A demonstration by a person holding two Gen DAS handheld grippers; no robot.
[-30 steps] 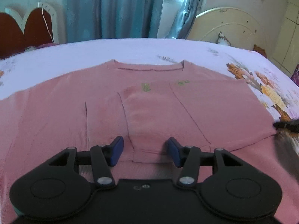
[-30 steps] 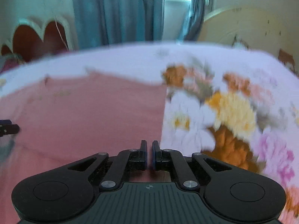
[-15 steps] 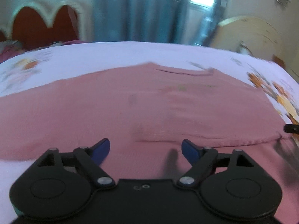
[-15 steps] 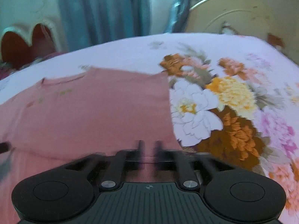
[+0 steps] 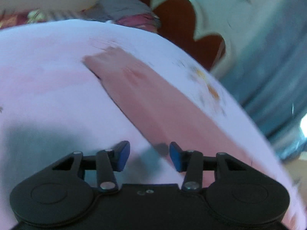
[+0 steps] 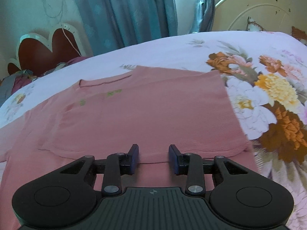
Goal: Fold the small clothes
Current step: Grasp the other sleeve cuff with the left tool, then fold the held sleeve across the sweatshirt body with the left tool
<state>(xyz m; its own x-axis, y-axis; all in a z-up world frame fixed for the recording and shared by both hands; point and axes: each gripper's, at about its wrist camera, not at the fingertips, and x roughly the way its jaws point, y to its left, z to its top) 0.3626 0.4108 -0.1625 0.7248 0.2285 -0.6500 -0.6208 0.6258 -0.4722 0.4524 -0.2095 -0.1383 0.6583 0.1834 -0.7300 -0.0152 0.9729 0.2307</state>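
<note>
Right gripper [image 6: 153, 158]: jaws shut 1.0 s ago, now parted, nothing between them; folded edge of pink sweater [image 6: 138, 115] lies just ahead of blue pads [image 6: 134, 156].

Left gripper [image 5: 149, 156]: swung away from sweater body; view now tilted and blurred, one long pink sleeve [image 5: 145, 99] running ahead and to right across bed sheet [image 5: 48, 88]. Jaws narrower than 0.5 s ago, still apart.

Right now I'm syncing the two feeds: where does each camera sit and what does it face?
Left wrist: on the left gripper, tilted, facing an outstretched sleeve of the pink sweater; open blue fingers show.
Right wrist: on the right gripper, facing the sweater's folded body; open fingers show.
Shared: sweater, floral bedsheet, red headboard.
</note>
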